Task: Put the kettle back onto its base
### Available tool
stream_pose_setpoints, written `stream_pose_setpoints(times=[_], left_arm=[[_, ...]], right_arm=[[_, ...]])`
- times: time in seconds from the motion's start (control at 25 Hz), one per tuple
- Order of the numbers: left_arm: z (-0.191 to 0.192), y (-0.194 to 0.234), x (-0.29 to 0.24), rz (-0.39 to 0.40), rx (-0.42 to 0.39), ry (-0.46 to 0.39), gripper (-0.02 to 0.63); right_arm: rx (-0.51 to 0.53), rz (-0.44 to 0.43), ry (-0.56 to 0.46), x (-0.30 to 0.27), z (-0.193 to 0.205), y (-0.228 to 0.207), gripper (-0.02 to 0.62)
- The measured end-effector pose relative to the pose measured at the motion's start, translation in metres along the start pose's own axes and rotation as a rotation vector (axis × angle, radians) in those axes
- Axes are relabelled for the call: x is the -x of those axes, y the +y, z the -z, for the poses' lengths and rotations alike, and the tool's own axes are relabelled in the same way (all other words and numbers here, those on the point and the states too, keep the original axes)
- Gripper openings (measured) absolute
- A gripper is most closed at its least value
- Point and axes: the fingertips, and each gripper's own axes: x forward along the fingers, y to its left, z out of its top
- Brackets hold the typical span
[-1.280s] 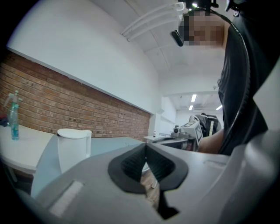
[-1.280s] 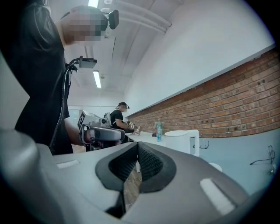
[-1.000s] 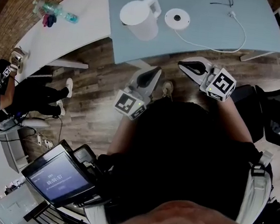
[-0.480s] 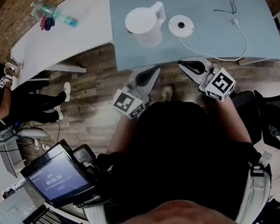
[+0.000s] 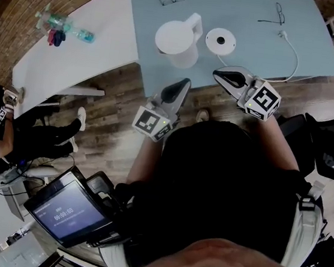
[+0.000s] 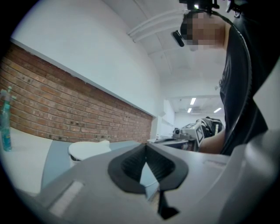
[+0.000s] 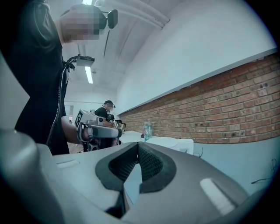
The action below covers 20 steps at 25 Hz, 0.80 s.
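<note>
Both grippers have come up to the edge of the surface [image 5: 254,13] since a second ago, and the kettle [image 5: 178,40] and base [image 5: 220,41] sit nearer in the head view. I judge this the approach step: the white kettle stands on the surface just left of its round base, not on it. My left gripper [image 5: 182,86] and right gripper [image 5: 222,76] hold nothing, fingers [image 6: 129,168] pressed together. Next, one must open and reach the handle [image 5: 195,23]. I see no brand; the screen [image 5: 68,211] digits are too small to read.
</note>
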Motion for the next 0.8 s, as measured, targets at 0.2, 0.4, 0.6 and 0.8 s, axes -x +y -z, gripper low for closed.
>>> stream_pose_setpoints(times=[0.2,0.4,0.6,0.8], left_arm=[[0.001,0.017,-0.006,0.041,-0.031,0.018,0.003],[0.005,0.032,-0.011,0.069,-0.03,0.03,0.003],[0.007,0.041,-0.013,0.077,-0.014,0.034,0.003],[0.006,0.047,-0.01,0.077,-0.015,0.03,0.003]], right_arm=[[-0.007,0.039,0.003,-0.014,0.006,-0.019,0.004],[-0.008,0.105,0.015,-0.026,0.012,-0.045,0.005],[-0.029,0.161,0.056,-0.036,0.024,-0.068,0.013],[-0.023,0.187,0.107,-0.046,0.04,-0.084,0.067]])
